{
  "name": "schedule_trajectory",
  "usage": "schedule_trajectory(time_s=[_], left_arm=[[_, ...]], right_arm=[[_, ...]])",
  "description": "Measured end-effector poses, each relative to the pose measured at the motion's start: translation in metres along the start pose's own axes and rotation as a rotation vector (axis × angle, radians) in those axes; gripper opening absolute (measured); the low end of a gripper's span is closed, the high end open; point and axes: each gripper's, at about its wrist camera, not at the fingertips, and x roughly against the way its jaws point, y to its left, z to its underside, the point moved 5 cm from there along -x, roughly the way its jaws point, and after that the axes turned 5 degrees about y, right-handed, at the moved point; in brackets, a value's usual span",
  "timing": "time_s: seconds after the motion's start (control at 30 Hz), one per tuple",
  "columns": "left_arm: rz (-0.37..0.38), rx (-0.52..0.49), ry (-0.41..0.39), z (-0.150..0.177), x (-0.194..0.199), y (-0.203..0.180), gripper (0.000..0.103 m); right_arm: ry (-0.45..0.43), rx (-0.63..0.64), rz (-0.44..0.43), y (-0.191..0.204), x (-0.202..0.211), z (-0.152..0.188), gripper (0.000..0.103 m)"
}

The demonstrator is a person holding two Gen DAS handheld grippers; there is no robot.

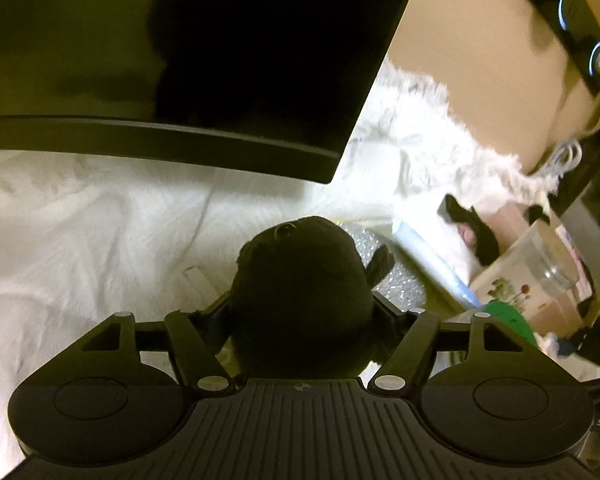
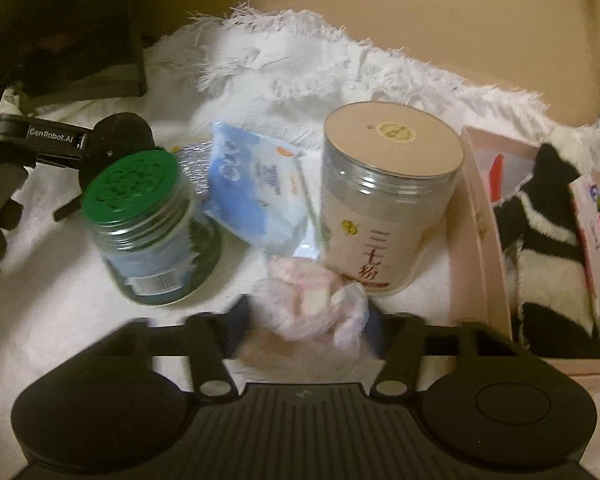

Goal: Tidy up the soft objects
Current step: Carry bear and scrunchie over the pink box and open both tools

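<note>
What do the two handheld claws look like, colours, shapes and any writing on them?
Both are matte black plastic. Each body has a ribbed centre panel flanked by two round discs, with silver rivets on angled linkage bars leading to the fingers. Seen side-on from the right wrist, the left claw carries white "GenRobot.AI" lettering. The right claw shows no writing. No cables or sleeves are visible.

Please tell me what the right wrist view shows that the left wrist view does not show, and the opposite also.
Only the right wrist view shows the right gripper shut on a pink-and-white plastic bundle, and the tan-lidded canister.

Only the left wrist view shows the dark monitor and, closely, the left gripper shut on a dark plush toy.

Both show the white fringed cloth, the green-lidded jar, the blue packet and the pink box holding a black-and-white fuzzy item.
</note>
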Motion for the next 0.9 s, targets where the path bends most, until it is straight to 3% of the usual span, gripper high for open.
schedule_trajectory(time_s=[0.1, 0.3, 0.4, 0.53, 0.67, 0.8, 0.9], left_arm=[[-0.065, -0.005, -0.004, 0.008, 0.020, -0.001, 0.074], [-0.088, 0.053, -0.025, 0.025, 0.066, 0.001, 0.073], [-0.097, 0.047, -0.050, 0.021, 0.091, -0.010, 0.073], [-0.037, -0.028, -0.150, -0.004, 0.131, -0.056, 0.073], [0.107, -0.099, -0.234, -0.036, 0.150, -0.123, 0.073], [0.208, -0.156, -0.232, -0.056, 0.121, -0.199, 0.073], [0.253, -0.159, -0.199, -0.063, 0.076, -0.247, 0.074]], right_arm=[[0.021, 0.019, -0.003, 0.006, 0.010, 0.001, 0.027], [-0.020, 0.073, -0.051, 0.019, 0.045, -0.005, 0.024], [-0.083, 0.080, -0.074, 0.016, 0.073, -0.017, 0.024], [-0.225, 0.055, -0.054, -0.009, 0.131, -0.051, 0.024], [-0.347, -0.001, 0.057, -0.056, 0.190, -0.076, 0.024], [-0.393, -0.063, 0.191, -0.108, 0.219, -0.068, 0.024], [-0.362, -0.126, 0.209, -0.137, 0.216, -0.044, 0.024]])
